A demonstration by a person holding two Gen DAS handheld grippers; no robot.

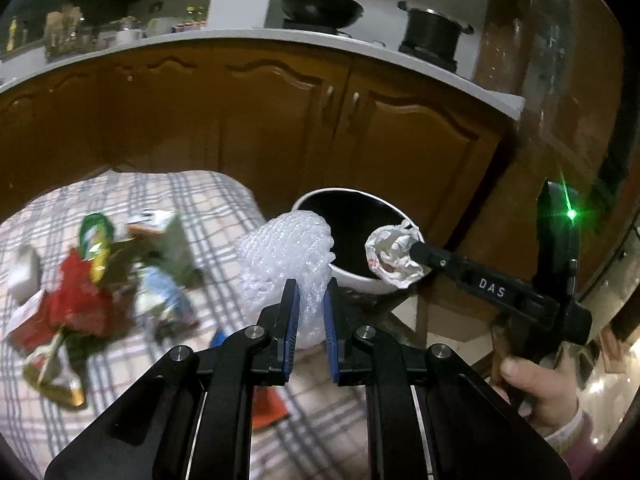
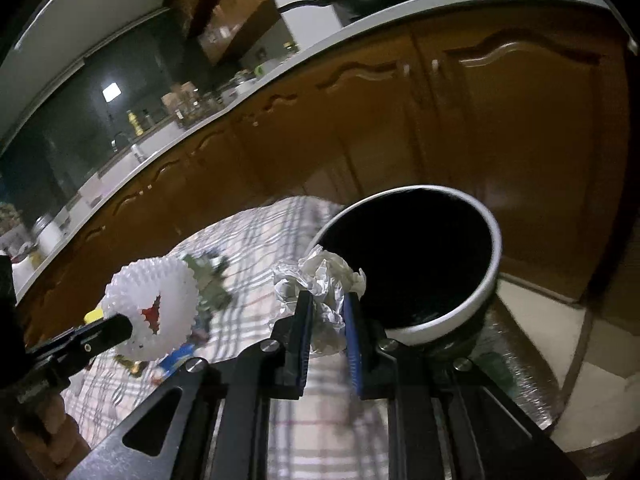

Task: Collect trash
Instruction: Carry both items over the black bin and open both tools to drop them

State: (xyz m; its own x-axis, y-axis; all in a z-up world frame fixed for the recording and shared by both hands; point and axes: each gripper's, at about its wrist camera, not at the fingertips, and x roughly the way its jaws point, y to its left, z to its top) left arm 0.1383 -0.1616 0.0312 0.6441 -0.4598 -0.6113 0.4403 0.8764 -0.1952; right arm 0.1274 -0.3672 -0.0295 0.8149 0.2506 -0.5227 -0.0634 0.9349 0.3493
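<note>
Bin [image 1: 360, 280] as landmark: left gripper [image 1: 310, 320] pinches foam net [image 1: 286, 256] just short of its rim; right gripper [image 2: 326, 320] clamps crumpled paper [image 2: 320, 280] at the rim, likely both poised for dropping in. Remaining wrappers [image 1: 92, 276] lie well left of it.

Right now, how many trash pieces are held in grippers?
2. Bubble wrap sits clamped in the left gripper; crumpled foil sits in the right gripper, at the bin rim. More wrappers lie on the table.
</note>
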